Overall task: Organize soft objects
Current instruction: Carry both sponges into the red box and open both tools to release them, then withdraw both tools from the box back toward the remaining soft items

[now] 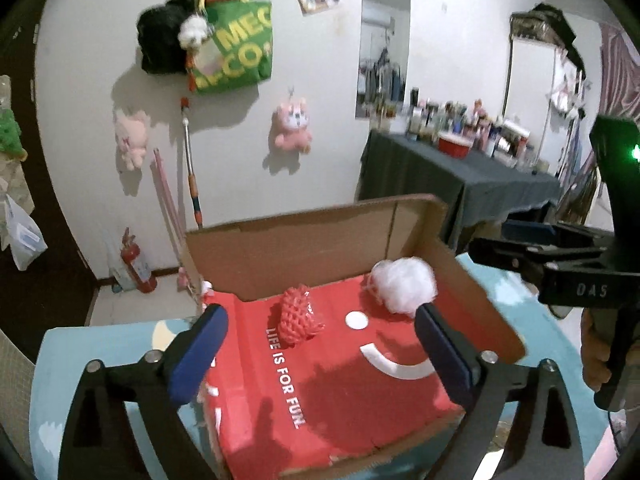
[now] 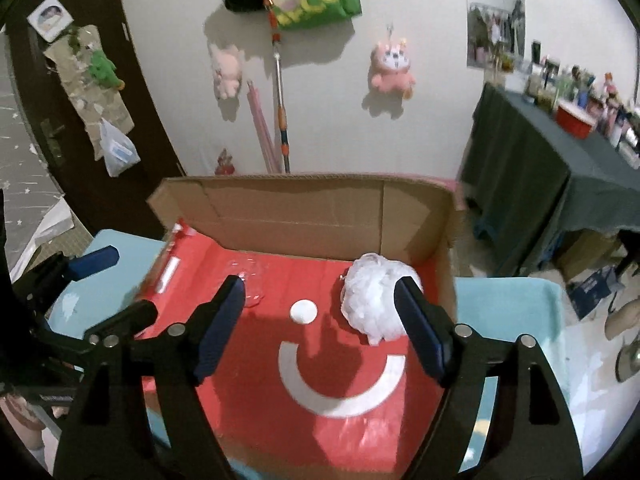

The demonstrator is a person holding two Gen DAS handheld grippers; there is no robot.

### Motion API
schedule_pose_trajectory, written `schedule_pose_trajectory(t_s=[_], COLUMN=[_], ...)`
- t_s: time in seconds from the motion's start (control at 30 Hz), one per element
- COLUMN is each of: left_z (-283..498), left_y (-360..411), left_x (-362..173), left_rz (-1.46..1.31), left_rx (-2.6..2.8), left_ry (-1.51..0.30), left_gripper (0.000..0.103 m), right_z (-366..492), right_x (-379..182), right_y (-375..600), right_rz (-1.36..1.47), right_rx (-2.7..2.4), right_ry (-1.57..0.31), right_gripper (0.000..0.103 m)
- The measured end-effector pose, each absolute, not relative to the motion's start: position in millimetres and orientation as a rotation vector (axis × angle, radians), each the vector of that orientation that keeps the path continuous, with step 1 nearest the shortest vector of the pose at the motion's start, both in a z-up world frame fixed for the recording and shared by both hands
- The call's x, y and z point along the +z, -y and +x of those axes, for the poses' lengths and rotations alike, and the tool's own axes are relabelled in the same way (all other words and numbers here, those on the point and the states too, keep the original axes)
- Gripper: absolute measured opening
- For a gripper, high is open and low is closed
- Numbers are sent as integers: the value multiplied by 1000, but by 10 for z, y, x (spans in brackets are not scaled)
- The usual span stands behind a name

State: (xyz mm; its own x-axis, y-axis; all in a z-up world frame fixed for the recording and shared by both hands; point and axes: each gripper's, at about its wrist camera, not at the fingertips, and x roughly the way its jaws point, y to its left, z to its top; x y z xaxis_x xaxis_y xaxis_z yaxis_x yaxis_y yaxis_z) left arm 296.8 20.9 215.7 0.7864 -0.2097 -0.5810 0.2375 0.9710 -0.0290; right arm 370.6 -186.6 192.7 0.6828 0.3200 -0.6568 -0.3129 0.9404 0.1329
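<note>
An open cardboard box [image 1: 312,236] with a red printed floor sits on a pale blue surface. On that floor lie a red foam net [image 1: 298,316] near the middle and a white mesh puff [image 1: 404,284] in the far right corner. My left gripper [image 1: 320,320] hovers open above the box floor, with the red net below and between its fingers and no pad touching it. In the right wrist view my right gripper [image 2: 320,286] is open over the same box [image 2: 300,204]; the white puff [image 2: 372,300] lies beside its right finger, untouched.
The pale blue tabletop [image 1: 120,360] surrounds the box. A side table under dark cloth [image 1: 460,176] carries several bottles at right. Plush toys [image 1: 292,126] and a green bag [image 1: 240,52] hang on the wall behind. A hand [image 1: 596,356] holds the right gripper [image 1: 488,236].
</note>
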Motion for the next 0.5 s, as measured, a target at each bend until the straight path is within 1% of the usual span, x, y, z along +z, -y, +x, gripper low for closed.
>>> schedule_pose_trajectory(t_s=[0.03, 0.1, 0.27, 0.37, 0.5], left_z=[2825, 2645, 2040, 1728, 1327], left_y=[-218, -248, -322, -375, -430], left_x=[2239, 2335, 2577, 2700, 2754], left_rz=[39, 37, 23, 7, 2], left_rx=[-241, -243, -247, -245, -243], left_ry=[-596, -564, -477, -444, -397], left_gripper=[99, 101, 103, 103, 103], right_z=[3597, 3360, 2695, 2381, 1979], right_x=[1985, 2098, 2349, 2456, 2561], right_y=[1881, 1920, 1987, 2026, 2083], right_rz=[10, 10, 0, 2, 1], right_rx=[356, 365, 391, 414, 424], right_ry=[-719, -679, -568, -519, -462], right_gripper=[79, 85, 87, 91, 91])
